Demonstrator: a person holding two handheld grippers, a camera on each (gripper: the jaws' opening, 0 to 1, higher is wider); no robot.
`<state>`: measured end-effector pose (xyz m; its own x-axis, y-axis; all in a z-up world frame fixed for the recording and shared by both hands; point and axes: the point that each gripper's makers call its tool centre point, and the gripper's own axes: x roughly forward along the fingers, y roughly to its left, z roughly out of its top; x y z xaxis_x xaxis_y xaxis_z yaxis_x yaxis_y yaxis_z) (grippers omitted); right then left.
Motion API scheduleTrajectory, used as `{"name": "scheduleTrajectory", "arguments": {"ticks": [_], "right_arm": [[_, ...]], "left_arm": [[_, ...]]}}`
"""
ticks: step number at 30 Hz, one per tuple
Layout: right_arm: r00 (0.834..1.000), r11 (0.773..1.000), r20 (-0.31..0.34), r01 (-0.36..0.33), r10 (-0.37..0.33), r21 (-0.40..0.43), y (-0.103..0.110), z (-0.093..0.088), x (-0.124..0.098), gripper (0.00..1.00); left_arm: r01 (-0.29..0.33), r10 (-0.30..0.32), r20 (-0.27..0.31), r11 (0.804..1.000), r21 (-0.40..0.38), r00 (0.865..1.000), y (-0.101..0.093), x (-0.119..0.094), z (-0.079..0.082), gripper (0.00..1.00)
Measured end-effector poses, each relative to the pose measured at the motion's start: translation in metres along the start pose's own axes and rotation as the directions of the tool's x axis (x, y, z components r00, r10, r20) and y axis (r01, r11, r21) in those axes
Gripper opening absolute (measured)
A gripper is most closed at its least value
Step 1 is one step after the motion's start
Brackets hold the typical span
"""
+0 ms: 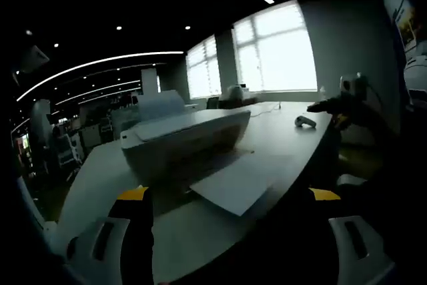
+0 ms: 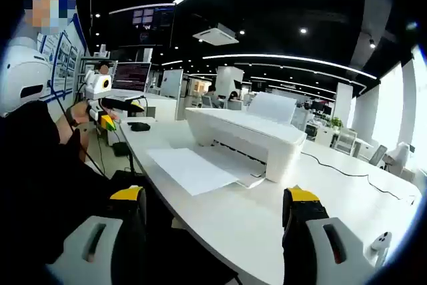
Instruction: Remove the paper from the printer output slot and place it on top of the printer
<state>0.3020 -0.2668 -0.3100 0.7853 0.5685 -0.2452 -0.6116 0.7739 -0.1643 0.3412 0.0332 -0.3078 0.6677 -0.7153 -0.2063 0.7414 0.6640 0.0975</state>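
Left gripper (image 1: 230, 221): jaws spread apart, clamping nothing — low over the table (image 1: 293, 135) edge, short of the paper.
Right gripper (image 2: 213, 221): jaws likewise apart, nothing between them.
Paper (image 2: 193, 168): flat on the output tray, projecting toward the table edge; white, uncreased.
Printer (image 2: 243, 131): white, on the table — rear sheet upright.
Cable (image 2: 353, 171): along the tabletop beside the printer.
Mouse (image 1: 305, 121): well apart, far end.
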Motion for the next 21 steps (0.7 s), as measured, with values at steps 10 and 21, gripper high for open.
{"name": "scheduleTrajectory", "arguments": {"ticks": [10,21], "right_arm": [[1.000,1.000,0.000,0.006,-0.006,0.007,-0.0027,-0.0012,-0.0005,0.79],[1.000,1.000,-0.004,0.004,-0.004,0.001,-0.0008,-0.0012,-0.0001,0.79]], "left_arm": [[0.000,0.000,-0.007,1.000,0.002,1.000,0.0006,0.0002,-0.0021,0.97],[0.002,-0.002,-0.007,1.000,0.007,1.000,-0.0002,0.0001,-0.0016,0.97]]}}
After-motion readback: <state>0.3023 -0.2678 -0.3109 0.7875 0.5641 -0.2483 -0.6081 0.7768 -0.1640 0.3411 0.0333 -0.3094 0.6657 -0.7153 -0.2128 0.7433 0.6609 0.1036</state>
